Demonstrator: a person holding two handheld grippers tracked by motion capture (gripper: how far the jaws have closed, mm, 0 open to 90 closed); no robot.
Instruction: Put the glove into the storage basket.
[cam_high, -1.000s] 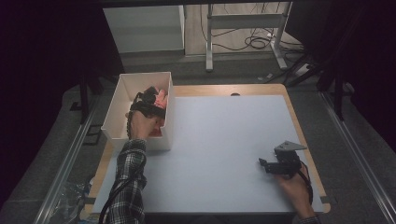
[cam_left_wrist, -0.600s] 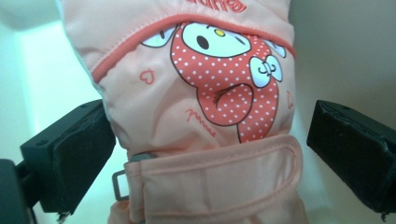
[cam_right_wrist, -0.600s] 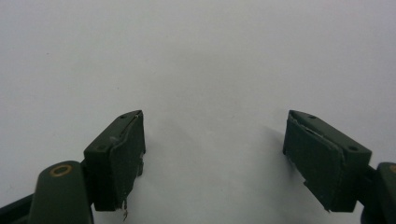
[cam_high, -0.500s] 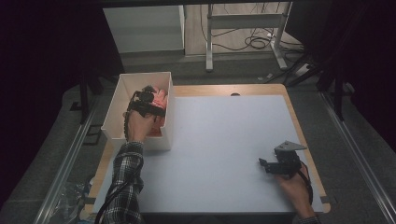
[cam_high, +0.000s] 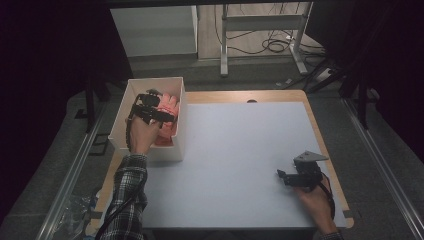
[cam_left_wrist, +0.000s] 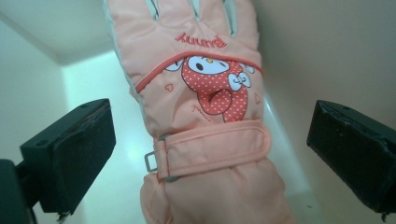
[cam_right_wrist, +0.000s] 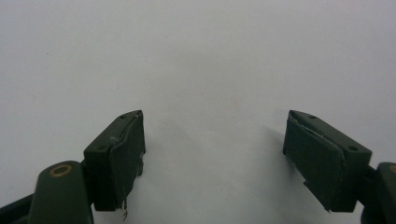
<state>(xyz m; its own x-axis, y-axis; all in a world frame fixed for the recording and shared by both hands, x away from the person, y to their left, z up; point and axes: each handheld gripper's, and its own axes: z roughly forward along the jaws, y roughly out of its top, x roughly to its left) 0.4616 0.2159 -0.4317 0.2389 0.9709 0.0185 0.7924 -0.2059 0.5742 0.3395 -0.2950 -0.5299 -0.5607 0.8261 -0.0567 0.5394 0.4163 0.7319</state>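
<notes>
The pink glove (cam_left_wrist: 205, 116) lies in the white box (cam_high: 131, 95), right between my left gripper (cam_left_wrist: 210, 154)'s wide-open jaws, and nothing is pinching it. If I squeeze only the puffy cloth, it could slip out. I could bump the box wall. My right gripper (cam_right_wrist: 212, 158) rests wide open on the white table (cam_high: 240, 145).

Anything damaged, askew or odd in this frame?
Only wear: the pad edges on the right tongs look frayed and peeling. The pink glove lies in the white box, between the open left tongs, untouched.
</notes>
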